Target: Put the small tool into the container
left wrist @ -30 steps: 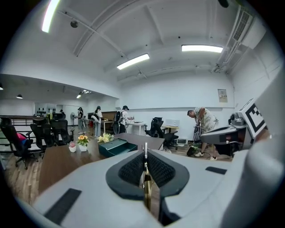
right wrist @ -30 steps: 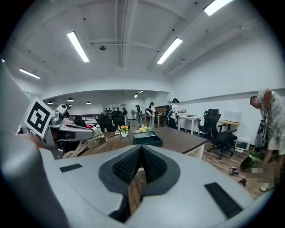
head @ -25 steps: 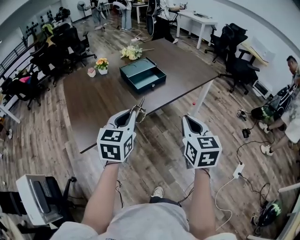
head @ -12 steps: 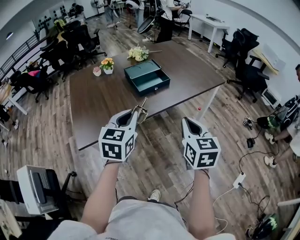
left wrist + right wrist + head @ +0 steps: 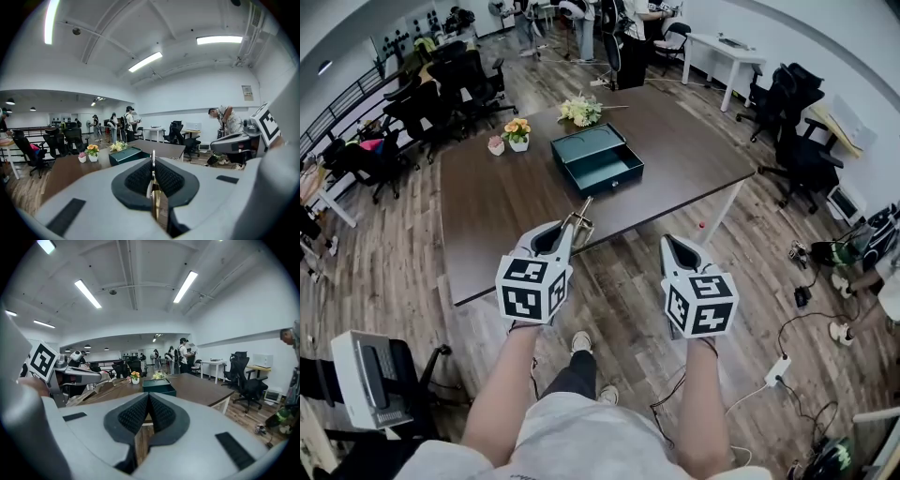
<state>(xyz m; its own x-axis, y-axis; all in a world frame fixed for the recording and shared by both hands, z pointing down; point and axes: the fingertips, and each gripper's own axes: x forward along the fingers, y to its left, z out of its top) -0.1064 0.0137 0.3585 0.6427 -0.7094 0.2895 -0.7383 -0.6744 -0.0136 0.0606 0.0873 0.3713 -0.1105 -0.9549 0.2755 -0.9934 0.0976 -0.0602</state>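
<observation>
A small metal tool sticks out forward from my left gripper, which is shut on it; in the left gripper view the thin tool stands on edge between the black pads. My right gripper is shut with nothing in it, its pads meeting. Both grippers hang in the air before the near edge of the dark table. The container, an open dark teal box, sits on the table well ahead of the left gripper, and shows as the teal box and the teal box in the gripper views.
On the table behind the box stand a pot of orange flowers, a small pink pot and a white bouquet. Office chairs ring the table. A grey machine stands at my lower left. Cables lie on the floor at right.
The table and box have drifted slightly right and nearer in the head view; a leg and shoe have stepped forward below. Both grippers keep their pose, the tool still gripped.
</observation>
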